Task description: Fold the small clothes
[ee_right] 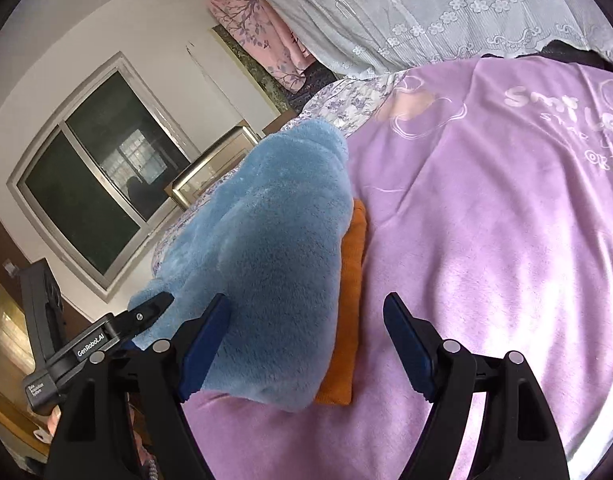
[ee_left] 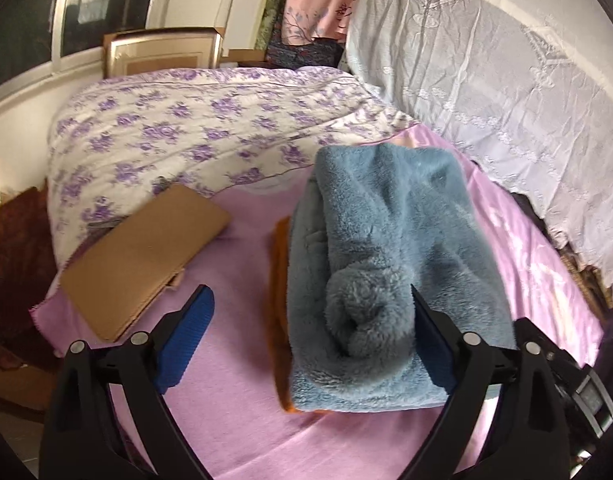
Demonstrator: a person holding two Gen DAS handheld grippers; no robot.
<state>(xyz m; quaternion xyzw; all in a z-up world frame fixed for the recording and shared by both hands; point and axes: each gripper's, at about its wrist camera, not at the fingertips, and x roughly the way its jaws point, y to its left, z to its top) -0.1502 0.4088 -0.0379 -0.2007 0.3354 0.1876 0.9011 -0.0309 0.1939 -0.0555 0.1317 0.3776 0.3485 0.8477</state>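
Folded fluffy blue fleece garment (ee_left: 390,280) atop folded orange cloth (ee_right: 346,320), on lilac blanket (ee_right: 486,260). L gripper (ee_left: 310,320) & R gripper (ee_right: 306,332): jaws wide, gripping nothing.

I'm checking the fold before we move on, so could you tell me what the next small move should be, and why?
Probably draw both grippers back clear of the pile. The blue fleece garment already lies folded on the orange garment, and the left gripper and right gripper are open, pressing on nothing. One rolled end bulges at the near edge, so a light press there may follow.
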